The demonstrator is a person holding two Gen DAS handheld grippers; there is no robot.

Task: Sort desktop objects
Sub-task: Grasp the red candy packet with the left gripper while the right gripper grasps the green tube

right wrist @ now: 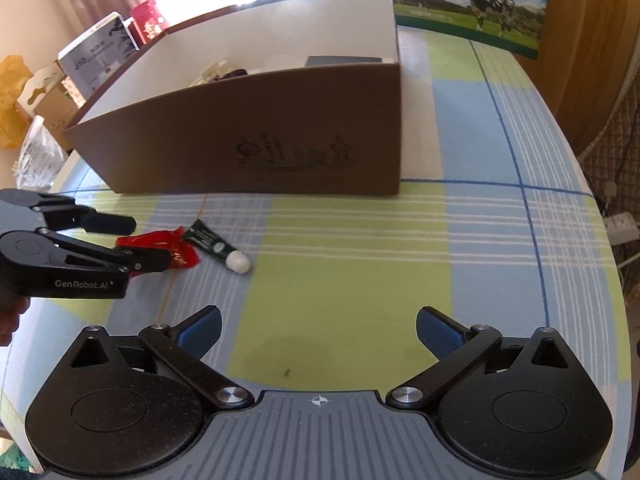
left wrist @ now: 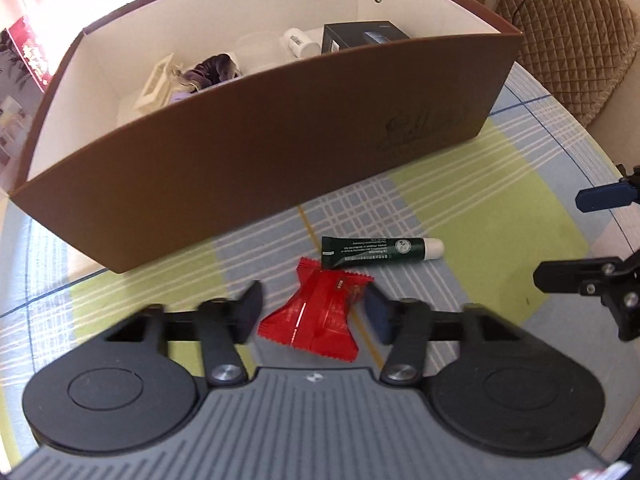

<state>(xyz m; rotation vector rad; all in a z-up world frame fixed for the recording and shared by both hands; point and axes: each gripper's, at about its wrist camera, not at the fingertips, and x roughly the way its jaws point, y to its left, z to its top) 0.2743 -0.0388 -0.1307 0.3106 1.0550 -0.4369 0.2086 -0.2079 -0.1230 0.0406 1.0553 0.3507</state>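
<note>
A red snack packet (left wrist: 316, 312) lies on the checked tablecloth between the fingers of my left gripper (left wrist: 314, 312), which is open around it; the right pad (left wrist: 376, 314) touches the packet's edge. Just beyond lies a dark green tube (left wrist: 376, 252) with a white cap. The right wrist view shows the same left gripper (right wrist: 144, 240) straddling the packet (right wrist: 160, 242), with the tube (right wrist: 208, 240) beside it. Behind them stands a brown cardboard box (left wrist: 280, 132) holding a black box (left wrist: 360, 36), a white bottle (left wrist: 298, 42) and purple cloth (left wrist: 212, 68). My right gripper (right wrist: 318, 332) hovers open and empty over the cloth.
The box (right wrist: 240, 132) fills the back of the table. A carton with a cow picture (right wrist: 472, 0) stands behind it at the right. Books and bags (right wrist: 96, 52) sit off the left edge. A quilted chair (left wrist: 568, 32) is past the table's rounded right edge.
</note>
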